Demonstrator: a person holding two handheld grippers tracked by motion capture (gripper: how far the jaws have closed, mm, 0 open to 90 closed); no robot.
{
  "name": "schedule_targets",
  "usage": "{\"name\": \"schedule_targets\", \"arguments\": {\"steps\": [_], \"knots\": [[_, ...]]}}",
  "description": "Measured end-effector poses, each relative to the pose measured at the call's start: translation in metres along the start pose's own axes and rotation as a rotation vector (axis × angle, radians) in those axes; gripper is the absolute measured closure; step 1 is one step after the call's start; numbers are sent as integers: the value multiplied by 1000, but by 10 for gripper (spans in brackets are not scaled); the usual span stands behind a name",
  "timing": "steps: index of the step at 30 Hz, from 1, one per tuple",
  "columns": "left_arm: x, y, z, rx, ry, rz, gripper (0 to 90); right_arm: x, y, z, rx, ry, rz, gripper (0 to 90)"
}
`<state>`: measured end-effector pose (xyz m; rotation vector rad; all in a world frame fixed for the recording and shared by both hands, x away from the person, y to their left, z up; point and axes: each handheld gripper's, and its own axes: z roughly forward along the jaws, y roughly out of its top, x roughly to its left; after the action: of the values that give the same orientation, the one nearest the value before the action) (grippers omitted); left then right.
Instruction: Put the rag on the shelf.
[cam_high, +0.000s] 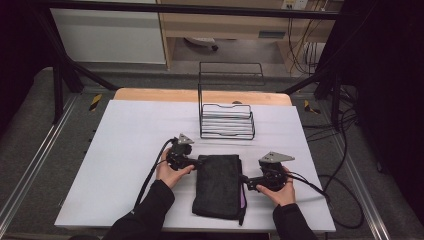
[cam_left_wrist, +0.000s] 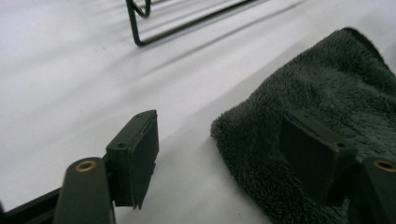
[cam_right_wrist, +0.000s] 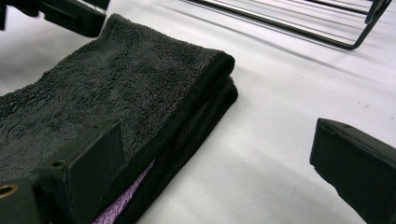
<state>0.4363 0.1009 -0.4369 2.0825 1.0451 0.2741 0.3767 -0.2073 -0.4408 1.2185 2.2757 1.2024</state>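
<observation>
A folded black towel (cam_high: 218, 186) lies flat on the white surface (cam_high: 125, 150) in the lower middle of the high view, with a strip of purple fabric (cam_high: 243, 201) peeking out along its lower right edge. The left claw (cam_high: 192, 161) sits at the towel's upper left corner, its jaws spread wide; in the left gripper view one jaw rests over the fuzzy towel edge (cam_left_wrist: 299, 102) and the other stands over bare surface. The right claw (cam_high: 245, 181) is at the towel's right edge, also wide, one jaw over the towel (cam_right_wrist: 116, 93) and the other over the surface. A black wire rack (cam_high: 226, 107) stands above the towel in the frame, well apart from it.
</observation>
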Motion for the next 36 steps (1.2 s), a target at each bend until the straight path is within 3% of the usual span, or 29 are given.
{"name": "schedule_targets", "arguments": {"steps": [4,6,10,14,17,20,24,27,31,36], "knots": [[-1,-3,8,39,-8,3,375,0,0,0,0,0,5,33],[0,-4,10,51,-39,-24,423,-1,1,0,-6,1,4,34],[0,-4,10,54,-53,-26,495,-1,2,1,-9,2,19,33],[-3,-6,11,57,-75,-20,628,-4,8,4,-14,-5,32,28],[-4,-8,11,49,-89,-37,665,-6,14,9,-23,0,60,44],[-3,-9,10,42,-97,-47,686,-5,18,14,-18,-7,53,59],[-6,-9,10,44,-94,-33,747,-4,27,33,5,14,73,141],[-7,-9,10,40,-87,-22,755,-4,27,41,18,2,72,218],[-8,-10,10,42,-85,-5,756,-4,23,45,51,-12,59,308],[-9,-10,10,35,-77,10,756,-3,22,46,65,6,68,410]]}}
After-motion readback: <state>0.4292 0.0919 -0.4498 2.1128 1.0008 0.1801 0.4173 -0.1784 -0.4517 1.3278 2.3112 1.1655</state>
